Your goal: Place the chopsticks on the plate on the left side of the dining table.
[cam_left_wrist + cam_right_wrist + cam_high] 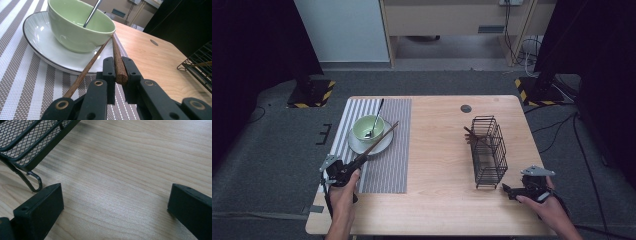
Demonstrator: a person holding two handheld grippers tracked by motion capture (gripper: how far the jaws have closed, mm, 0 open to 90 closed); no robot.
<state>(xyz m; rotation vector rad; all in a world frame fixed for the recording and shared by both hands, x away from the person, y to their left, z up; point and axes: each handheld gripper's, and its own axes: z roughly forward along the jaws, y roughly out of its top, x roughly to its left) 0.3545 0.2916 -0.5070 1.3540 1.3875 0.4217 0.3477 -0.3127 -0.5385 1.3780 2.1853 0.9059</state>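
The left gripper [119, 71] pinches one chopstick [118, 62] by its thick end; its length runs away from the jaws, up to the green bowl [80, 27]. A second chopstick [86, 71] lies loose just beside it across the saucer [37, 42]. Well apart, the right gripper [115, 205] rests with jaws spread near the wire basket [488, 150].

Left gripper [343, 170]: held in the left hand [343, 192] near the table's front-left corner, jaws clamped together, pointing toward the far edge. Right gripper [523, 190]: held in the right hand [548, 205] near the front-right corner, jaws spread wide, pointing leftward, low over the table.
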